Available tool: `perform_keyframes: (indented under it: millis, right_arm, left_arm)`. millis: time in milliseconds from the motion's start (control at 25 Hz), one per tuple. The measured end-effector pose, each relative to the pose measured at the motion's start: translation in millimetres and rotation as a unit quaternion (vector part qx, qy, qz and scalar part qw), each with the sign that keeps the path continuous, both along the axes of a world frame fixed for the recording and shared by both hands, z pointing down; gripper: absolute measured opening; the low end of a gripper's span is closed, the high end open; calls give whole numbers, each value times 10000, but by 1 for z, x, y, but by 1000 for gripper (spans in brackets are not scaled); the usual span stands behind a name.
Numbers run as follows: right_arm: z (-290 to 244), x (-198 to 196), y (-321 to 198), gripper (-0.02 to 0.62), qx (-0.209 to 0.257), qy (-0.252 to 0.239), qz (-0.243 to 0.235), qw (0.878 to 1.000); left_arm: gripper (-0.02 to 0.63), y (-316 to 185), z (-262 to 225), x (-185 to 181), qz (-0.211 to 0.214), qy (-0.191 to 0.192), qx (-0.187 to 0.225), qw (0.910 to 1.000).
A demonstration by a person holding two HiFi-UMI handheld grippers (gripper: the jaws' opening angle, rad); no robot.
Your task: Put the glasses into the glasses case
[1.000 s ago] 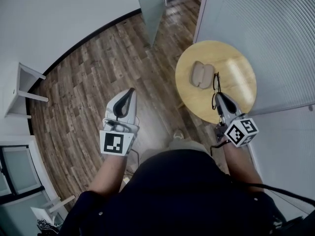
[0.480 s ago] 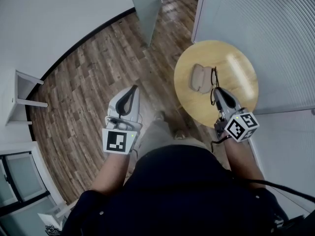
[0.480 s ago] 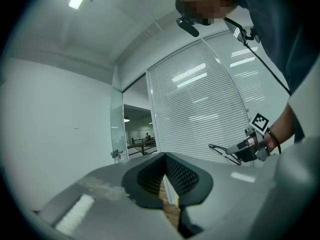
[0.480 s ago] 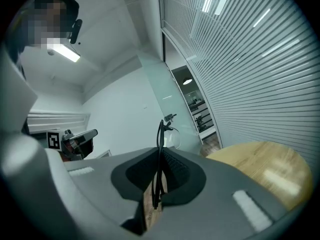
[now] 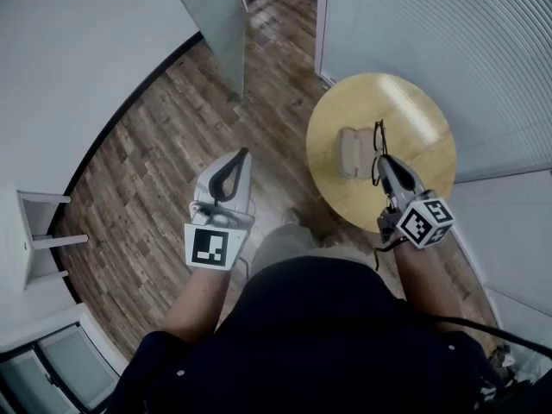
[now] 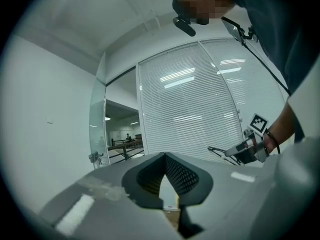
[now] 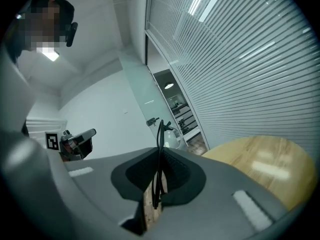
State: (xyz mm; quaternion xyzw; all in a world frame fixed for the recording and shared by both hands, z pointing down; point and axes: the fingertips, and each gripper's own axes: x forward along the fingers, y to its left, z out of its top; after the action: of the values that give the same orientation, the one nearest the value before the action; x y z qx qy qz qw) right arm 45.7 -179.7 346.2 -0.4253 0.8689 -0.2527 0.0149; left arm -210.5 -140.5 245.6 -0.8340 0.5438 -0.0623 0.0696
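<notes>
Glasses (image 5: 378, 147) stick out from our right gripper (image 5: 385, 164), whose jaws are clamped on them, above the worktop (image 5: 423, 102). The glasses case (image 5: 348, 152) lies just beside its tip. Our left gripper (image 5: 241, 155), closed on nothing, is well apart.

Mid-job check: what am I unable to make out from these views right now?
- Glasses case: head view only, too small to tell whether it lies open.
- Glasses: edge-on between the right hand-held gripper jaws in its own view, tiny in the head view; arms folded or not, unclear.
</notes>
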Motion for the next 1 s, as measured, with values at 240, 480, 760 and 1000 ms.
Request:
perform_keyframes:
  millis: [240, 480, 760, 1000]
  right_arm:
    - [11, -21, -21, 28, -176, 79, 504, 9985]
    - [15, -20, -34, 28, -255, 209, 752, 9966]
    - [43, -14, -50, 28, -495, 204, 790, 9954]
    - [74, -7, -69, 29, -659, 199, 859, 9939]
  left_arm:
    - [3, -52, 12, -15, 568, 116, -152, 9982]
    - [3, -82, 24, -12, 833, 276, -278, 9958]
    - [3, -106, 42, -8, 764, 291, -391, 9959]
    - [3, -131, 55, 14, 908, 157, -465, 9947]
